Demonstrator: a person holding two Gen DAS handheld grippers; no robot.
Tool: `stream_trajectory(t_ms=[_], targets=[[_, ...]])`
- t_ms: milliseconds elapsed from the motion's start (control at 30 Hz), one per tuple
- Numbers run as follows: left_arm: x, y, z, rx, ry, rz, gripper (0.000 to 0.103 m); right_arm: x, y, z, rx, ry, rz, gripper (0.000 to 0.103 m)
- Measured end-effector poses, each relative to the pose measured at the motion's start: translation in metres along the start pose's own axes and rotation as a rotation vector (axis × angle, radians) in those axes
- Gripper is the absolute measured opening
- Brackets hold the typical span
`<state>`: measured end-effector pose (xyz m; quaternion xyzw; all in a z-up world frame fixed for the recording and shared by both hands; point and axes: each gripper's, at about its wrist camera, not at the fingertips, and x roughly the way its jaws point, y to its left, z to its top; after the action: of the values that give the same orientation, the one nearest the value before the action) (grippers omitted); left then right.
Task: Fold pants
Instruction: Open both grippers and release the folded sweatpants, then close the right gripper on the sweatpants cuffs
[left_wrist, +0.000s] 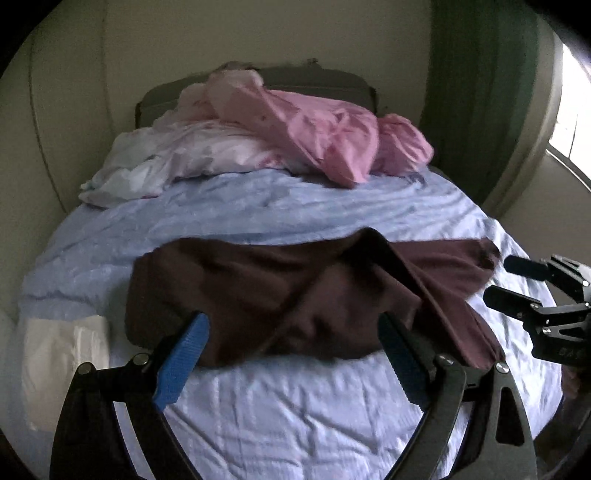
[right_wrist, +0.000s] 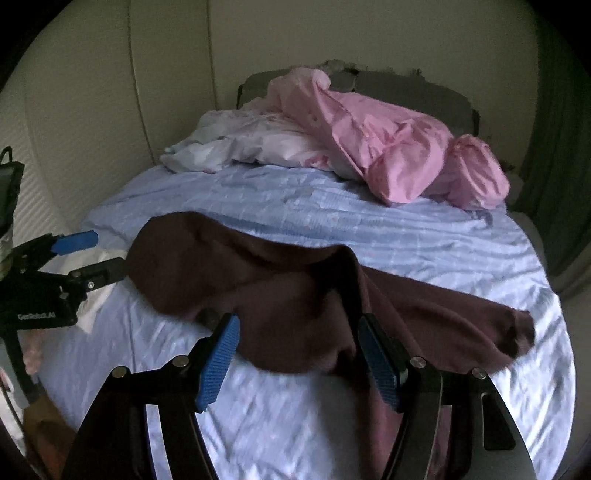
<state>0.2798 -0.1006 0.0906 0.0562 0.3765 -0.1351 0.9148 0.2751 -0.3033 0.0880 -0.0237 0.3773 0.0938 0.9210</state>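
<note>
Dark maroon fabric pants (left_wrist: 295, 295) are lying rumpled across the bed's light blue wrinkled sheet (left_wrist: 280, 413), near its front edge. The left tool (left_wrist: 291, 354) and right tool (right_wrist: 297, 354) are both hovering spread wide, gripping nothing, while crumpled pink bedding (right_wrist: 388, 155) is sitting by the headboard.

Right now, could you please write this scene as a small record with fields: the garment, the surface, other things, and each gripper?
garment: dark maroon pants, spread crumpled across the bed, not folded
surface: bed with wrinkled light blue sheet
other things: pink bedding and white bedding heaped at the far end
left gripper: open, holding nothing, at the near edge of the pants
right gripper: open, holding nothing, over the pants
</note>
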Motion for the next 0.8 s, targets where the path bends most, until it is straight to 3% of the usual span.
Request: stream_trajectory(t_ms=[233, 433, 800], targets=[[-0.005, -0.049, -0.058, 0.008, 0.011, -0.056, 0.094, -0.026, -0.011, -0.063, -0.032, 0.039, -0.034, 0.068], [0.025, -0.087, -0.104, 0.026, 0.1, -0.095, 0.094, -0.017, -0.037, -0.125, -0.007, 0.138, -0.021, 0.068], [0.069, -0.136, -0.13, 0.051, 0.212, -0.12, 0.094, 0.031, -0.071, -0.193, 0.03, 0.303, -0.05, 0.067]])
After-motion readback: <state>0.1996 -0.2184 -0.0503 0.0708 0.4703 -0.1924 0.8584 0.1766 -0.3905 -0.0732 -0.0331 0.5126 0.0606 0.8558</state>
